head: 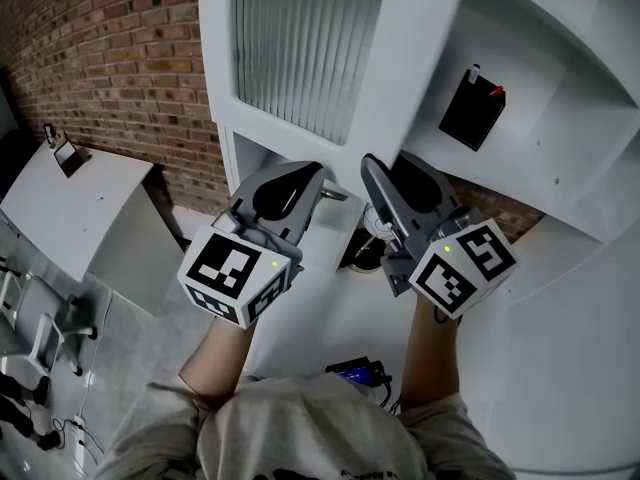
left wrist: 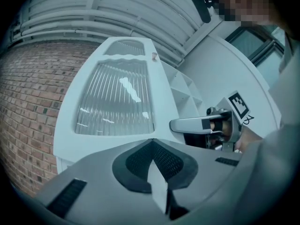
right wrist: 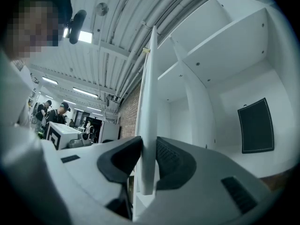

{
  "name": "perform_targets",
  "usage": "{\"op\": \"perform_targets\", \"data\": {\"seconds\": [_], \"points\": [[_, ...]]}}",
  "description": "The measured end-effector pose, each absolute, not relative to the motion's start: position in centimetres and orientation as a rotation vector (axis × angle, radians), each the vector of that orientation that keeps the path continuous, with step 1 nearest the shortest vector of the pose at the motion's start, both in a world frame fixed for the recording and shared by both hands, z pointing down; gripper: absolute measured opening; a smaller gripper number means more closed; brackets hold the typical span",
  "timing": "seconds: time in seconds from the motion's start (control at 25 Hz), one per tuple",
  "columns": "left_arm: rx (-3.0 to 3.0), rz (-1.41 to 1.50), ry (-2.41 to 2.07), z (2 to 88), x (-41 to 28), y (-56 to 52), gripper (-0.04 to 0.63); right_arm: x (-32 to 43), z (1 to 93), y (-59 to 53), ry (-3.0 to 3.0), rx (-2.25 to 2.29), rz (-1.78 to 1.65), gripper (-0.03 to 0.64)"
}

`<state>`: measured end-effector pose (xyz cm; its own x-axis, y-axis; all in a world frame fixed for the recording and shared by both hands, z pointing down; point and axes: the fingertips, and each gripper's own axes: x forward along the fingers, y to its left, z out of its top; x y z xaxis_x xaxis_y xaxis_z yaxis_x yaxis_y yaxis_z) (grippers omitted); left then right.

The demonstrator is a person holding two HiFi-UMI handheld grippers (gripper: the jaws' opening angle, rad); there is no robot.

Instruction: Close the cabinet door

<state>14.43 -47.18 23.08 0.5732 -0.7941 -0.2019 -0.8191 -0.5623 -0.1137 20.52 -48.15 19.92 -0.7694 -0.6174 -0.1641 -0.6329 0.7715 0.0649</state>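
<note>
We note the white cabinet door with its ribbed glass pane (head: 300, 48) standing open, swung out from the white shelved cabinet (head: 560, 88). Our right tool (right wrist: 149, 163) pinches its free edge. Our left tool (left wrist: 153, 149) is pressed together, empty. Risk: the thin edge slips from the pads if we push askew.

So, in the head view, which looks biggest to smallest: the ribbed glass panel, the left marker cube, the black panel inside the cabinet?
1. ribbed glass panel
2. left marker cube, helped by nearness to the camera
3. black panel

Two tools (head: 312, 182) (head: 378, 174), one cabinet door (head: 405, 78)
</note>
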Motion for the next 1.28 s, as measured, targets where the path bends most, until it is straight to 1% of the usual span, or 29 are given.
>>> {"op": "perform_targets", "data": {"seconds": [0.64, 1.28], "points": [[-2.691, 0.157, 1.261, 22.7, 16.5, -50.5, 0.008, 21.4, 19.7, -50.8, 2.859, -0.975, 0.142, 0.114], [-2.699, 0.157, 1.255, 22.4, 17.0, -52.3, 0.007, 21.8, 19.5, -52.9, 2.852, -1.024, 0.138, 0.124]]}}
